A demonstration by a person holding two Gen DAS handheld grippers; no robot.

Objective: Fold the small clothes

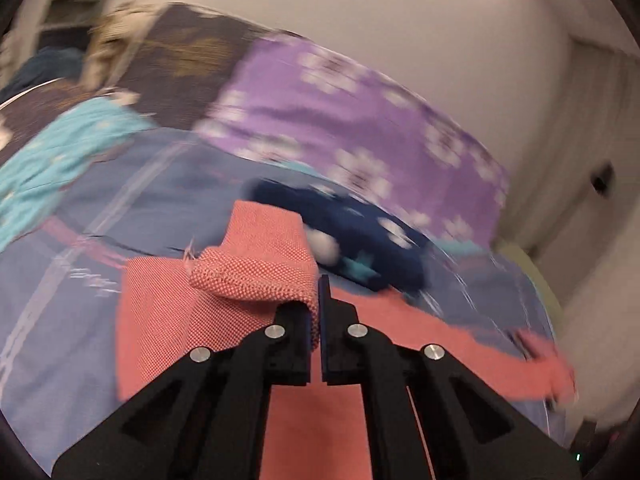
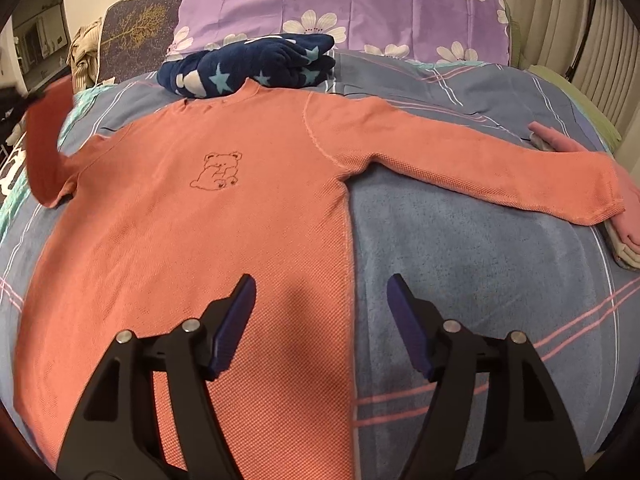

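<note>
Covering most of the scene, a bed (image 2: 500, 264) spread with a blue plaid sheet carries everything here. A purple pillow (image 2: 360, 4) printed with white flowers lies across its far end, with a dark cushion (image 2: 136, 24) bearing a gold tree pattern beside it on the left.

A salmon-pink long-sleeved shirt (image 2: 200, 216) lies flat, front up, in the middle of the bed, its collar pointing toward the pillow and a small outlined bear (image 2: 218, 170) on its chest. The sleeve on the right of the right wrist view stretches straight out across the sheet, its cuff resting on a small stack of folded clothes (image 2: 624, 224) at the bed's edge. The sleeve on the left of that view is lifted off the sheet.

A navy fleece garment (image 2: 256, 64) with pale stars and white shapes sits bundled just beyond the collar, touching the pillow's front edge.

The left hand-held gripper (image 1: 320, 308) is clamped on the raised sleeve (image 1: 256, 264), its dark pads pressed together on the folded fabric near the cuff; the left wrist view is blurred beyond that.

The right hand-held gripper (image 2: 320, 320) hovers over the lower right side of the shirt with its jaws wide apart and nothing between them, one finger above the fabric and the other above the bare sheet.
</note>
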